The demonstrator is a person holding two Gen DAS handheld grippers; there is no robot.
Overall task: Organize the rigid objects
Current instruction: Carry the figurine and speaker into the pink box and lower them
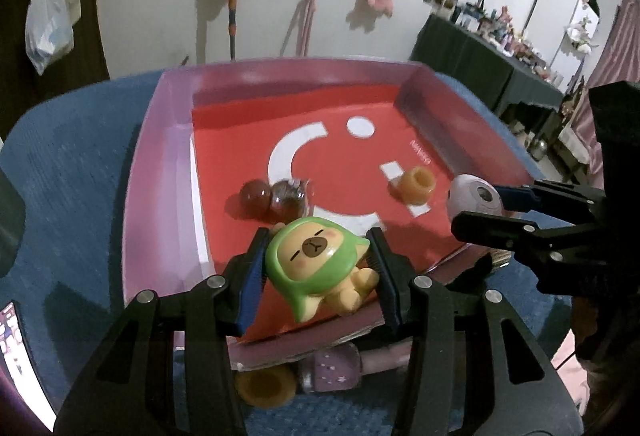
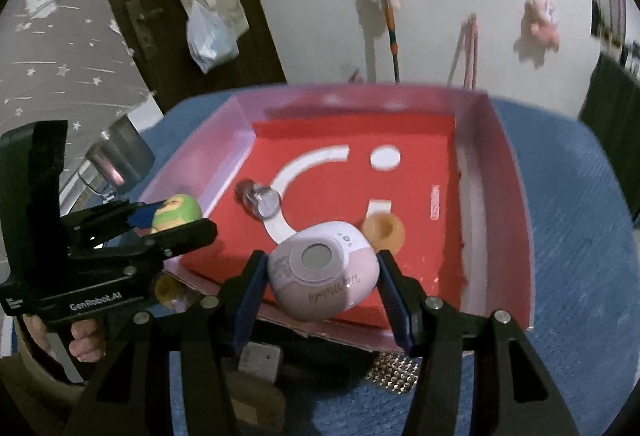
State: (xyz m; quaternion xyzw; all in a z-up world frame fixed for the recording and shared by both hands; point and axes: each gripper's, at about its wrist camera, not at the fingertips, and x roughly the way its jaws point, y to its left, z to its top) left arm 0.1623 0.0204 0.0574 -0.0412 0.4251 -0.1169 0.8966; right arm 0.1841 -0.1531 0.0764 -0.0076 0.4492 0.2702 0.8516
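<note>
My left gripper (image 1: 318, 256) is shut on a green-hooded capybara figurine (image 1: 316, 268), held over the near edge of a pink-walled box (image 1: 160, 163) with a red floor. My right gripper (image 2: 320, 276) is shut on a white and pink egg-shaped device (image 2: 322, 276) with a round grey window, above the box's front edge. That device also shows in the left wrist view (image 1: 474, 199), and the figurine in the right wrist view (image 2: 176, 213). Inside the box lie a clear capsule pair (image 1: 276, 195) and an orange cup-shaped piece (image 1: 416, 184).
The box stands on a blue cloth (image 1: 72, 175). In front of the box lie another orange cup piece (image 1: 266, 386), a purple starred item (image 1: 334, 372), a grey block (image 2: 260, 358) and a studded mat (image 2: 394, 372). A metal cup (image 2: 120, 155) stands at the left.
</note>
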